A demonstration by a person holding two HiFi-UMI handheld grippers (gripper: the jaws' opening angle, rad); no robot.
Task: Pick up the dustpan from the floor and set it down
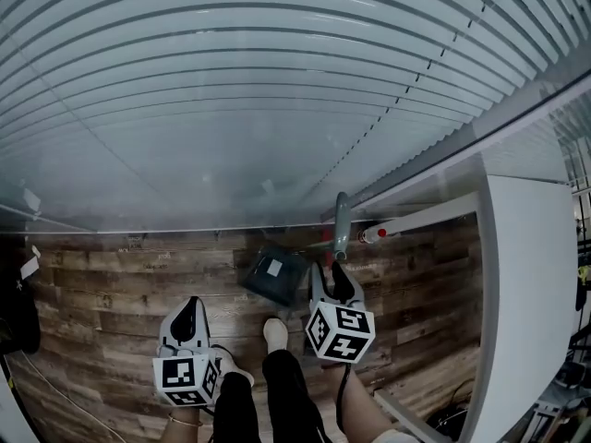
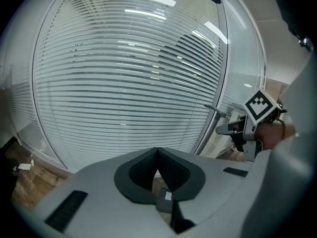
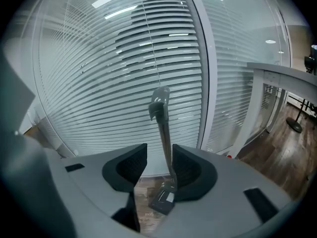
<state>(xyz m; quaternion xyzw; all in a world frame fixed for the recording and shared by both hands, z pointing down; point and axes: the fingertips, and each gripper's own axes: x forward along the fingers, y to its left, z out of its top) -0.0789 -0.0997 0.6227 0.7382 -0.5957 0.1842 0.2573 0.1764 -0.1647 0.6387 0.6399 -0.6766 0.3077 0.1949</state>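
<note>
On the right gripper [image 3: 159, 155], jaws wide apart and clamping nothing. Between them, the dustpan handle [image 3: 161, 123], grey and upright, close along the right pad with a clear gap to the left pad; cannot tell whether it touches that pad. Below the jaws, the dark pan [image 3: 163, 200] with a white label, resting on the wood floor [image 3: 141, 192].

On the left gripper [image 2: 157, 152], jaws closed tip to tip, with nothing between.

In the head view, right gripper [image 1: 334, 280] just near of the handle [image 1: 341, 224]; dustpan [image 1: 274, 273] flat on the planks, just left of those jaws and close to the far wall. Left gripper [image 1: 191, 305] further left and nearer, well apart from the dustpan, over bare floor [image 1: 111, 293].

Between the two grippers, at the near edge, a light shoe [image 1: 274, 332] and dark trouser legs [image 1: 286, 386].

Along the far side, a glass wall with horizontal blinds [image 1: 231, 109]. At the right, a white surface [image 1: 526, 275].
</note>
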